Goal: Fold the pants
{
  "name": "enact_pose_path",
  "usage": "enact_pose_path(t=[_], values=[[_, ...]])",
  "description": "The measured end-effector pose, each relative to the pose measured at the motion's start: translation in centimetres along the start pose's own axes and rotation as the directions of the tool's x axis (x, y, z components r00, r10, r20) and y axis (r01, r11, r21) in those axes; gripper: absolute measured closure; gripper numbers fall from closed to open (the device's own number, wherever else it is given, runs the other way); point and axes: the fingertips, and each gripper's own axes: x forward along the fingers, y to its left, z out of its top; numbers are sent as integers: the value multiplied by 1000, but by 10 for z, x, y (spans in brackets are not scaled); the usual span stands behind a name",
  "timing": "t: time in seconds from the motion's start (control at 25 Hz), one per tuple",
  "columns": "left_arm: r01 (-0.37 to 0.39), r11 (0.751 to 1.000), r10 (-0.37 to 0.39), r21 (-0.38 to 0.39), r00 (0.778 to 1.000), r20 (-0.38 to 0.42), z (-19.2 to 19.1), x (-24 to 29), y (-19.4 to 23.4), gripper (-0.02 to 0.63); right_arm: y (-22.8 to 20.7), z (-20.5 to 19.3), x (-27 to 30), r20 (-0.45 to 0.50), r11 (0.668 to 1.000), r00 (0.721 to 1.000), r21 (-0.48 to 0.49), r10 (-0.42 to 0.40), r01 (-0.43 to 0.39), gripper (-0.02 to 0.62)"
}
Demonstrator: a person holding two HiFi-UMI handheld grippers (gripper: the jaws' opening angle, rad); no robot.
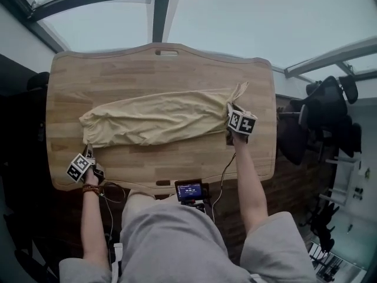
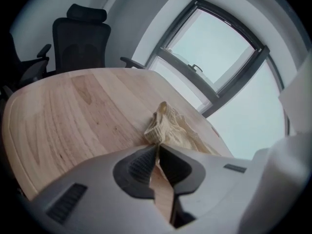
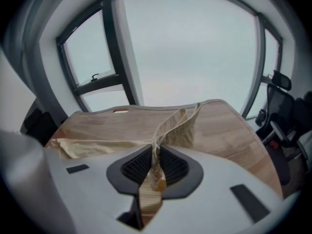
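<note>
Soft beige pants lie as a long, wrinkled band across the pale wood-grain desk. The left gripper has its fingers pinching the ribbed end, and the right gripper has its fingers clamping the other end, raised.

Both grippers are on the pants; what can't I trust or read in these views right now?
Head view: jaws of left gripper and right gripper hidden under their marker cubes.
Left gripper view: most of the pants blocked by the gripper's body.
Head view: screen text too small.
Pants' underside: hidden everywhere.
</note>
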Motion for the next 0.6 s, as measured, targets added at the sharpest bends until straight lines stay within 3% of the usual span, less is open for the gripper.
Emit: enact_pose_path(t=[0.16, 0.36, 0.48, 0.6], values=[[38, 999, -38, 13, 999, -35, -9, 1, 3, 575, 117, -28, 9, -42, 986, 994, -135, 97, -102, 548], [92, 996, -90, 22, 994, -67, -16, 1, 5, 575, 248, -89, 23, -150, 945, 970, -241, 190, -222, 548], [96, 995, -96, -5, 993, -66, -19, -3, 11, 577, 287, -127, 29, -235, 900, 957, -359, 169, -247, 548], [97, 995, -98, -26, 993, -58, -15, -6, 21, 577, 300, -152, 30, -285, 835, 950, -485, 131, -260, 548]])
